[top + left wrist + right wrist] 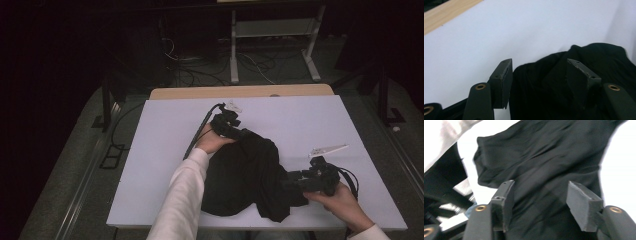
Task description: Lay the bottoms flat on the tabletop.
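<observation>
Your left forearm, in a white sleeve (182, 197), reaches forward across the white table (165, 145). Your left hand (212, 141) points its left gripper (239, 132) rightward at the far edge of the black cloth (247, 175). Its jaws stand apart with cloth lying between them, unpinched. The cloth sits crumpled near the table's front edge, between your hands. Your right hand (340, 197), low at the front right, aims the right gripper (291, 181) leftward into the cloth's right side, jaws parted over the fabric.
</observation>
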`<action>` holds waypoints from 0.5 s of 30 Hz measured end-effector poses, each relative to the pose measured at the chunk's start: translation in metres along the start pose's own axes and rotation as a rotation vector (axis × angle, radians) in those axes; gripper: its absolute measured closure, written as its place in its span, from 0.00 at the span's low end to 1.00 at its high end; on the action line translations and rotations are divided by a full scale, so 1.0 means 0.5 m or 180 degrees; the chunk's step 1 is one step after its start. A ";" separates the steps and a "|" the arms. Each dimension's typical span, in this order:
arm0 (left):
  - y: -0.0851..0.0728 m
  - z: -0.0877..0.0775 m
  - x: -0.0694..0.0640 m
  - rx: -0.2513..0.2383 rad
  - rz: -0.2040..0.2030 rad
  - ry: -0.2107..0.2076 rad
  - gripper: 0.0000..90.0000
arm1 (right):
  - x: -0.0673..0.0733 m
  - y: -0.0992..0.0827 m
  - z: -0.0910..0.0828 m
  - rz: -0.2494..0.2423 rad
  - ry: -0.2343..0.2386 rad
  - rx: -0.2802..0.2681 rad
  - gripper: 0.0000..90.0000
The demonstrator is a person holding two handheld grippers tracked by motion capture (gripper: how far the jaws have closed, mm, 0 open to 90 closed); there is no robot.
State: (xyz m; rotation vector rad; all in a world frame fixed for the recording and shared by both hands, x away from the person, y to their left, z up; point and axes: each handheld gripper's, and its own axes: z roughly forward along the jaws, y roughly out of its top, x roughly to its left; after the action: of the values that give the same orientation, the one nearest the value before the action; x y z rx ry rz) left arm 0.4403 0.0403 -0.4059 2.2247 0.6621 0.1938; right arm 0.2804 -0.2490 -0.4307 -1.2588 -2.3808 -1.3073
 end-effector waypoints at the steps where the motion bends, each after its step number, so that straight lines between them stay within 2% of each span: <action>1: 0.001 0.013 0.004 0.0015 -0.0025 -0.0008 0.43 | -0.005 0.001 0.000 0.0021 -0.0032 -0.0010 0.36; 4: 0.000 0.034 0.011 0.0057 -0.0073 -0.0036 0.44 | -0.026 0.006 0.005 0.0118 -0.0125 -0.0016 0.31; 6: -0.001 0.040 0.014 0.0072 -0.0087 -0.0048 0.45 | -0.032 0.007 0.007 0.0139 -0.0136 -0.0015 0.30; 8: -0.009 0.056 0.019 0.0111 -0.0174 -0.0156 0.50 | -0.042 0.010 0.015 0.0190 -0.0177 -0.0008 0.27; 12: -0.020 0.072 0.022 0.0299 -0.0204 -0.0225 0.59 | -0.056 0.014 0.030 0.0299 -0.0239 0.0075 0.29; 15: -0.023 0.075 0.026 0.0345 -0.0258 -0.0266 0.72 | -0.065 0.016 0.041 0.0349 -0.0226 0.0141 0.37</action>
State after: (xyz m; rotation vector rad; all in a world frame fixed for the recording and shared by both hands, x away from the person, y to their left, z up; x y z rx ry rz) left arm 0.4594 0.0288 -0.4409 2.2902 0.7307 0.0243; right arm 0.3120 -0.2506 -0.4538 -1.4238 -2.3362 -1.1913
